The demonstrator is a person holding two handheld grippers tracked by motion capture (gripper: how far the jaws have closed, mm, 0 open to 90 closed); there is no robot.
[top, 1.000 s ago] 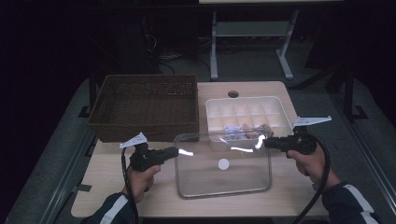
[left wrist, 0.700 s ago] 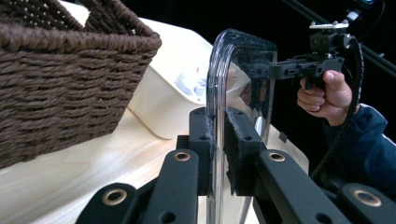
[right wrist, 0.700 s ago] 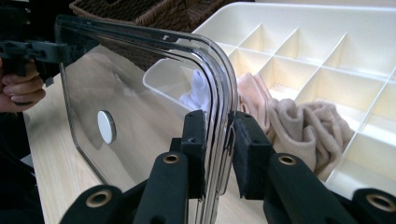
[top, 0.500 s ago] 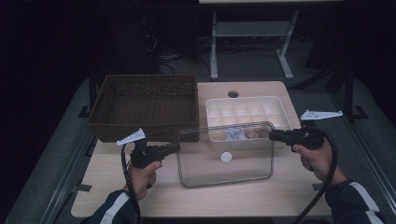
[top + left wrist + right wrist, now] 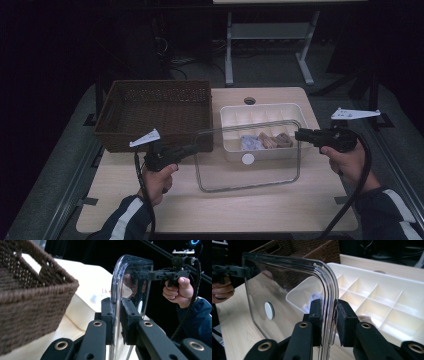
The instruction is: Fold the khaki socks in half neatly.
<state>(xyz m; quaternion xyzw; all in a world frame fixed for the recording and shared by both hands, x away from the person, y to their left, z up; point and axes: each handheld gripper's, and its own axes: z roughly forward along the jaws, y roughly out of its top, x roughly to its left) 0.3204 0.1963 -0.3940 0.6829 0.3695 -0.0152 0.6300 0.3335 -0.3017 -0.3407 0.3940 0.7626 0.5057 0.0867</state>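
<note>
Lid [image 5: 248, 159] tilted, long axis left-right

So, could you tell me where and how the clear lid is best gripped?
By its two short edges, one gripper from each side, level. The clear lid is a thin, flat, wide panel, so opposite rims keep it steady. The left gripper and right gripper pinch those rims near the rounded upper corners, above the white tray.
</note>
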